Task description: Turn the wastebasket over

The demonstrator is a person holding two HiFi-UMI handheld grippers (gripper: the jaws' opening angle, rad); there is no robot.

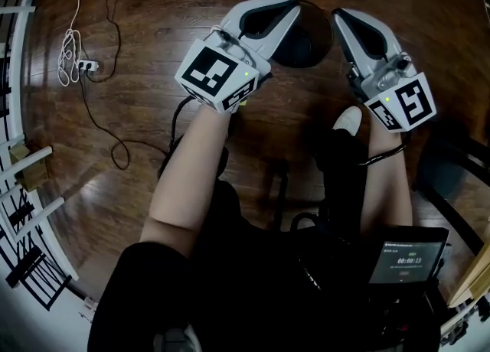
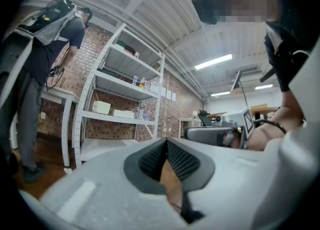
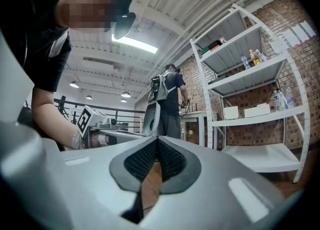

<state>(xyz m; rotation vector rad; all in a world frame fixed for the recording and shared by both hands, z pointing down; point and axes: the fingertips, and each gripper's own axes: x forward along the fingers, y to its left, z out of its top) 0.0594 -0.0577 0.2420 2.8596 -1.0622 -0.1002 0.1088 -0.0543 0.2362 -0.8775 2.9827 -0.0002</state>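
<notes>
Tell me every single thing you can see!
floor: one, brown wood, underneath
round thing: one, black, between the tools' tips; maybe the wastebasket
cord: one, white, coiled on floor, upper left
railing: one, white, left edge
shelves: one rack, white, by brick wall
other person: one, dark clothes, near shelves
screen: one, dark, lower right
shoe: one, white, near right tool
left tool: one, grey, shut, empty
right tool: one, grey, shut, empty
arms: two, bare, holding the tools

From the head we looked steeply down at the floor (image 1: 145,105); cameras on left tongs (image 1: 291,11) and right tongs (image 1: 341,18) faced level, sharing white shelving (image 2: 116,85).
</notes>
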